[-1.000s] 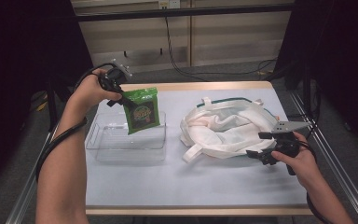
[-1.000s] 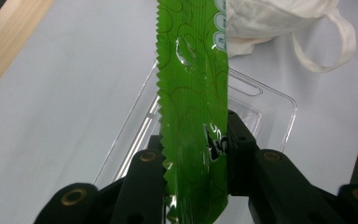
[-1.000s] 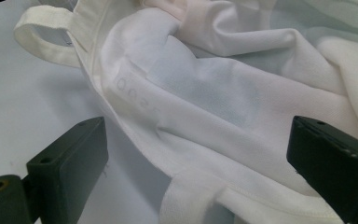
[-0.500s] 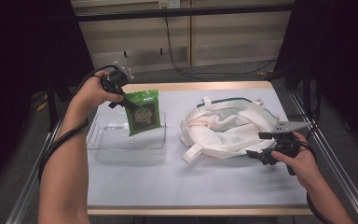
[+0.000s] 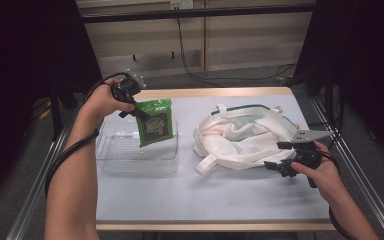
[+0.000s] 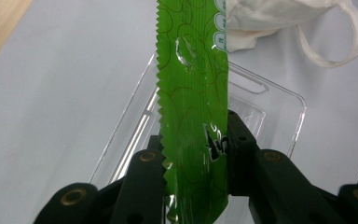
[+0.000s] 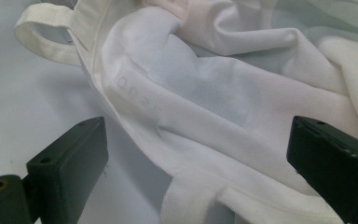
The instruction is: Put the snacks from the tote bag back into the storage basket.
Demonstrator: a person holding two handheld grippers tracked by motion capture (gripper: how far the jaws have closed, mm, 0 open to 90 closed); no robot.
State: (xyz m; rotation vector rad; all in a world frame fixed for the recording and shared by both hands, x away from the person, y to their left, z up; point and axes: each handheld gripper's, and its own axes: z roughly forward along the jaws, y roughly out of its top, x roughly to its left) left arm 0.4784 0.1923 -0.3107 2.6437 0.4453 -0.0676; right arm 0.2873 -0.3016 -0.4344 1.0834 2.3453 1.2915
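Pale grey-blue covering spreads over the table [image 5: 190, 195], with a wooden strip along its far and near edges, metal rails at the sides, and dark curtains and a slatted wall with trailing cables behind

At the person's left, the left gripper [image 5: 136, 109] has its jaws clamped on the top corner of a green snack packet [image 5: 155, 122], pads pressing both faces. The packet hangs upright, long axis roughly vertical, printed face toward the camera, its lower edge inside or just above a clear plastic tray [image 5: 130, 160]; which, I cannot tell. In the left gripper view the packet [image 6: 193, 116] runs straight away from the jaws, serrated edge to the left, over the tray [image 6: 279, 112].

A crumpled white cloth bag [image 5: 240, 135] lies to the right of the tray, apart from it, a handle loop pointing toward the near edge. The right gripper [image 5: 280, 157] sits just beside the bag's right side, jaws spread wide, holding nothing; in its own view the bag [image 7: 223, 107] lies between and beyond the jaws.

Bare table lies open along the near side, and a clear strip separates tray and bag
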